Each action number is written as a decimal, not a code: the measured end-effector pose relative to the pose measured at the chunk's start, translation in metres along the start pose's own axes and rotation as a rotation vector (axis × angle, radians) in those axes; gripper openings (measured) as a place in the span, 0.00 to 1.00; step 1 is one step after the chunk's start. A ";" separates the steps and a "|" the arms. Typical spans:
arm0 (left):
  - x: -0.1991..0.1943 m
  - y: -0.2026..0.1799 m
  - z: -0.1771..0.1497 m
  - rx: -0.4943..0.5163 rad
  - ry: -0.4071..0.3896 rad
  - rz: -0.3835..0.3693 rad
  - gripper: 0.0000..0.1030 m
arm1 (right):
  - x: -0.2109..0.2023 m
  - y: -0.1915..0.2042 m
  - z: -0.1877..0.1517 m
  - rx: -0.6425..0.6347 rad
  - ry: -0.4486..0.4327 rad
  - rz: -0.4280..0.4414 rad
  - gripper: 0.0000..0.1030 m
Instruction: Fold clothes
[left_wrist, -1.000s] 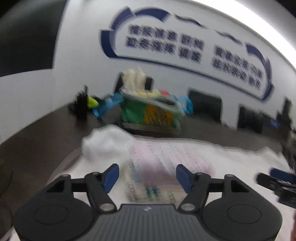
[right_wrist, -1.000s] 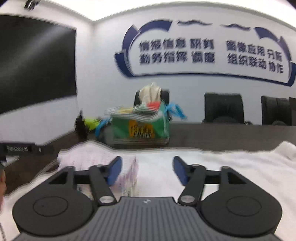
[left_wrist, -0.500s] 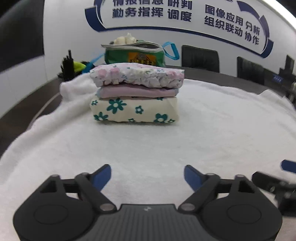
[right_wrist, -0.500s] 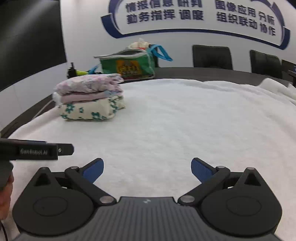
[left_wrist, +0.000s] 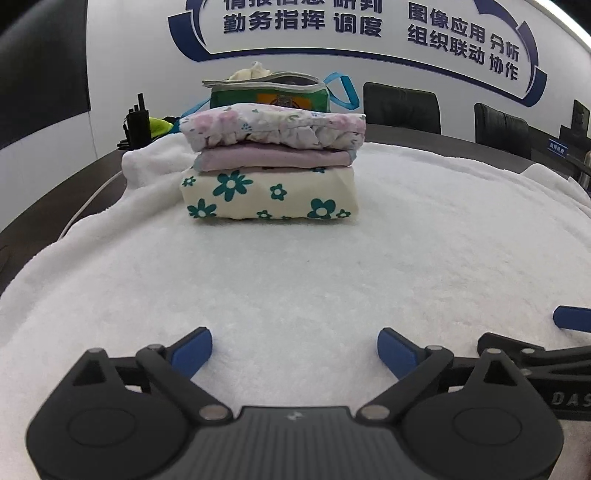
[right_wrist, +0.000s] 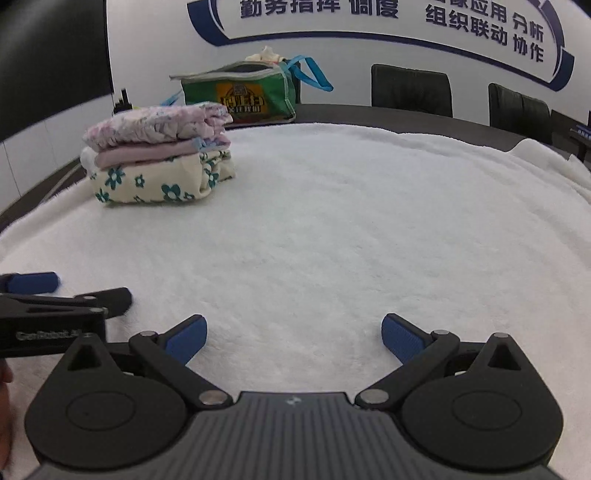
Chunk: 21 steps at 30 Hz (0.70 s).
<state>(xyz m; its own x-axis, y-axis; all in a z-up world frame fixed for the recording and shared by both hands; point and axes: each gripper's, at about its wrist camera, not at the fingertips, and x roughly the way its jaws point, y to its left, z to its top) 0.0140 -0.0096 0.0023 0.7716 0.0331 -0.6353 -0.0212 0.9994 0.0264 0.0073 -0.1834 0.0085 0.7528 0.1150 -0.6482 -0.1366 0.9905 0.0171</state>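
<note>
Sitting at eleven o'clock on the white blanket (left_wrist: 295, 280), the folded stack (left_wrist: 271, 162) keeps clear of the working middle, likely so finished clothes stay undisturbed. The left gripper (left_wrist: 294, 349), jaws having just spread wide, holds nothing. At three o'clock of it, the right gripper (right_wrist: 291, 338) also gapes empty, probably released.

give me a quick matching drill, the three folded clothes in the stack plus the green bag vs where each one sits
Things:
1. cream garment with teal flowers
2. plain lilac garment
3. pale pink floral garment
4. green bag

Places:
A. top of the stack
B. behind the stack, on the dark table
C. bottom, on the white blanket
D. middle of the stack

Pairs: 1-C, 2-D, 3-A, 4-B
</note>
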 end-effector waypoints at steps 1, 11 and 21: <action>0.000 0.000 0.000 0.000 0.000 0.001 0.95 | 0.000 0.002 0.000 -0.007 0.001 -0.006 1.00; 0.001 0.002 0.000 -0.013 0.009 0.015 1.00 | -0.001 0.006 -0.001 -0.006 -0.005 -0.031 1.00; 0.002 0.003 0.000 -0.019 0.008 0.001 1.00 | -0.001 0.000 -0.002 0.002 -0.005 -0.009 1.00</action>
<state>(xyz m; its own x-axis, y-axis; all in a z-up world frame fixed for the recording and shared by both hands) 0.0151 -0.0063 0.0012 0.7663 0.0338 -0.6416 -0.0341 0.9993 0.0119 0.0054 -0.1835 0.0077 0.7570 0.1061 -0.6447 -0.1281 0.9917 0.0129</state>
